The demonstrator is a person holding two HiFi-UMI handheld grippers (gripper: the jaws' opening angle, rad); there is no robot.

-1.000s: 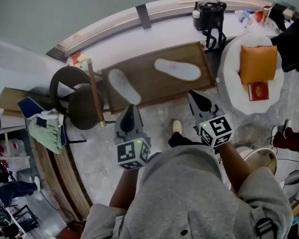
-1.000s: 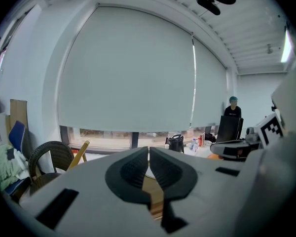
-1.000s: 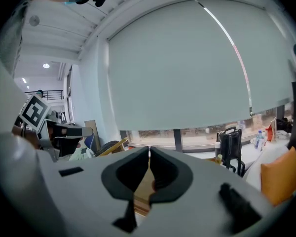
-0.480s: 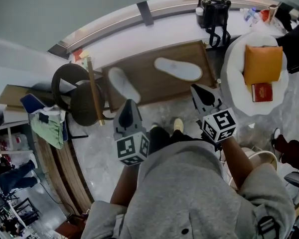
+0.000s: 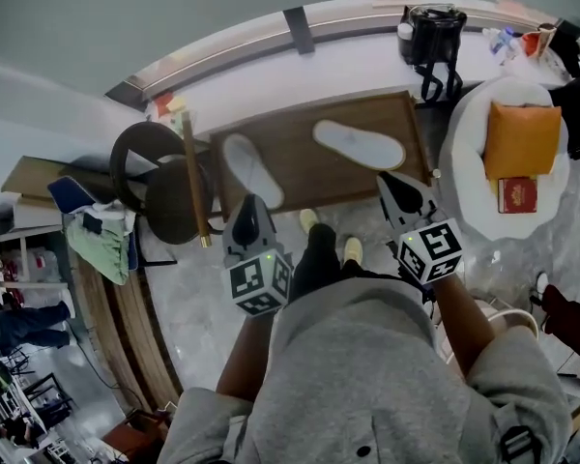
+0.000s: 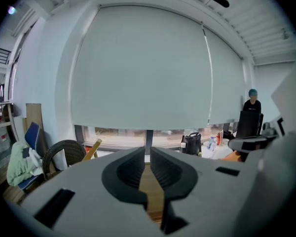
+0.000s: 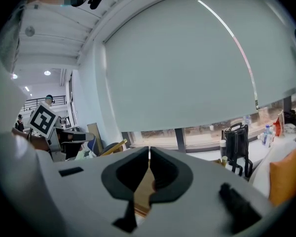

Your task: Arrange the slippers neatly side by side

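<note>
Moved: the person has stepped nearer the table, and both shoes now show by its near edge where one showed before; neither slipper has shifted on the table, and both grippers have stayed shut.
Left gripper: jaws together with nothing between them; held in front of the body, its tip over the table's near edge, just short of the left slipper.
Right gripper: jaws together, empty; its tip is at the table's near right corner, near the right slipper but not touching it.
Left slipper: white, lying sole down on the left part of the table, slanted, one end toward the near edge.
Right slipper: white, on the right part of the table toward the far edge, lying almost crosswise.
Pair: well apart, pointing different ways, not side by side.
Table: low, brown wood, set against the window ledge.
Left of table: dark round chair with a wooden stick leaning across it.
Right of table: white armchair holding an orange cushion and a red book.
Ledge: black bag at the far right corner.
</note>
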